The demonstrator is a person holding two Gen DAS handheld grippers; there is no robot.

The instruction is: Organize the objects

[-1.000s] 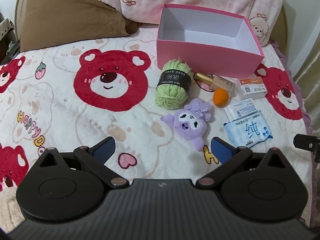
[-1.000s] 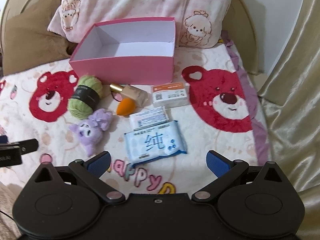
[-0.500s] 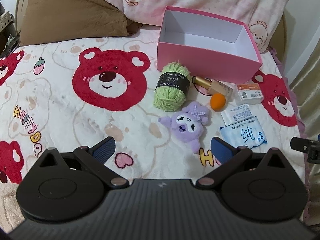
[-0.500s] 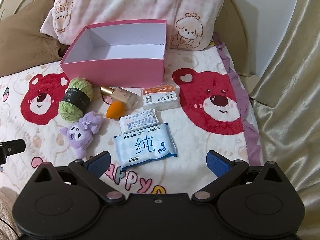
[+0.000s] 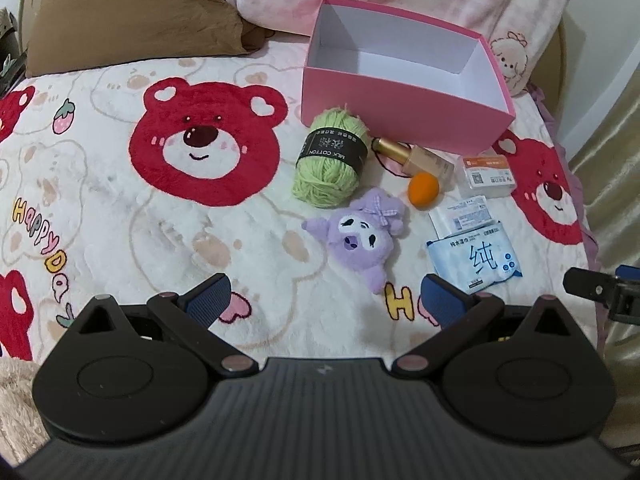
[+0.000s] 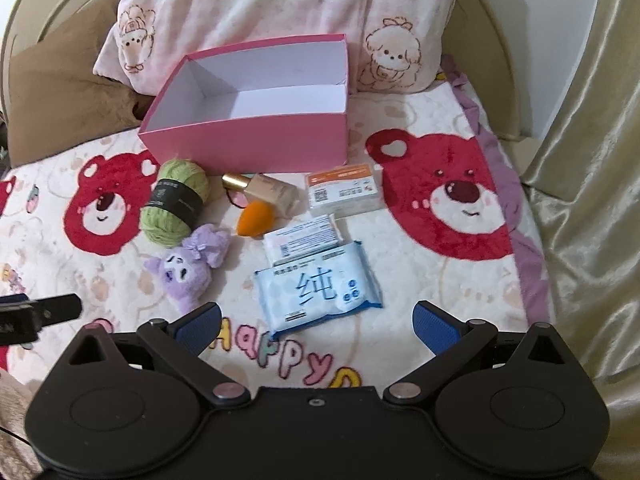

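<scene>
Seven loose items [image 6: 316, 292] before one pink box [image 6: 248, 148]

The left gripper [image 5: 324, 300] is showing a matte black body with a ribbed top plate and a small pale logo mark at its front edge; two rounded black housings with raised discs are flanking it; angled black link arms are carrying dull silver rivets, and the fingers [image 5: 208, 303] are wearing textured blue pads. The right gripper [image 6: 316, 320] is looking alike; its plate is showing a small screw at centre, and its blue-padded fingers [image 6: 434, 326] are sitting on the same riveted black links.
</scene>
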